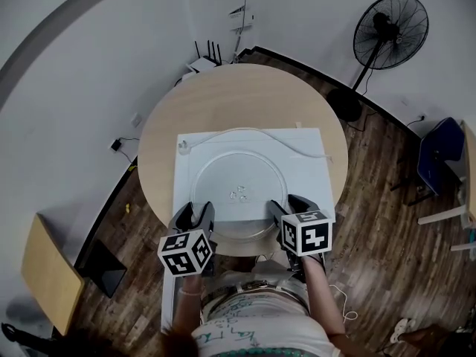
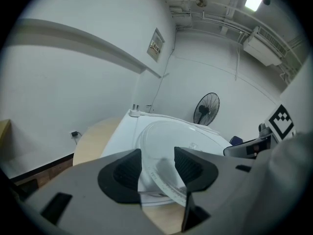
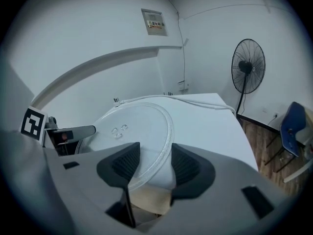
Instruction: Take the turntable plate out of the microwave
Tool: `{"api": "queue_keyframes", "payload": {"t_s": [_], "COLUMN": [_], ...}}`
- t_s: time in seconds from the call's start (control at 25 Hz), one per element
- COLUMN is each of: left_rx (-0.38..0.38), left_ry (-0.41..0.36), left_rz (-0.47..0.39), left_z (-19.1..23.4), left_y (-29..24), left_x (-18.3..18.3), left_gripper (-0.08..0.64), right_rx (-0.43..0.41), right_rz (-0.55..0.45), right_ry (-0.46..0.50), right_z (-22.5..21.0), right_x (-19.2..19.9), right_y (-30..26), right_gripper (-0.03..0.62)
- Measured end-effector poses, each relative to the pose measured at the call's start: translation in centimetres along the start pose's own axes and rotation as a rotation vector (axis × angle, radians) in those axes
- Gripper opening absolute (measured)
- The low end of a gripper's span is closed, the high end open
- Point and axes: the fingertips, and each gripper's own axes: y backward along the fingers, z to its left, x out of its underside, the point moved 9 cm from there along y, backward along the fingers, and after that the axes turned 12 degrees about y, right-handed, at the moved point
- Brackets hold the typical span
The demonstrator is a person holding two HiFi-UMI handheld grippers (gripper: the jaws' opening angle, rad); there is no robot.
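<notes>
Plate looks out; you are at the release step.
The turntable plate (image 1: 238,188) lies flat on the white microwave (image 1: 309,143); your left claw (image 1: 195,216) and right claw (image 1: 290,207) stand open, its near rim loose between their jaws. Next, draw both straight back without nudging it.

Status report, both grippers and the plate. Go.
Left gripper and right gripper open, glass plate rim between jaws. Plate flat on white top. Cord behind, nothing blocking.
</notes>
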Motion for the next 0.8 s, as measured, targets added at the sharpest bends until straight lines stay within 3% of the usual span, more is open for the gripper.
{"api": "queue_keyframes", "payload": {"t_s": [0.4,0.8], "left_rx": [0.0,0.024], "left_ry": [-0.036,-0.07], "left_rz": [-0.035,-0.054], "left_z": [-0.4,-0.4], "left_y": [0.6,2.3], "left_x": [0.4,0.9], "left_gripper": [0.204,0.202], "right_rx": [-0.047,-0.13], "right_rz": [-0.068,-0.179], "right_ry": [0.056,0.031], "right_z": [-0.2,-1.4], "right_x": [0.4,1.1], "right_y": [1.2,2.7], "right_gripper": [0.228,0.229]}}
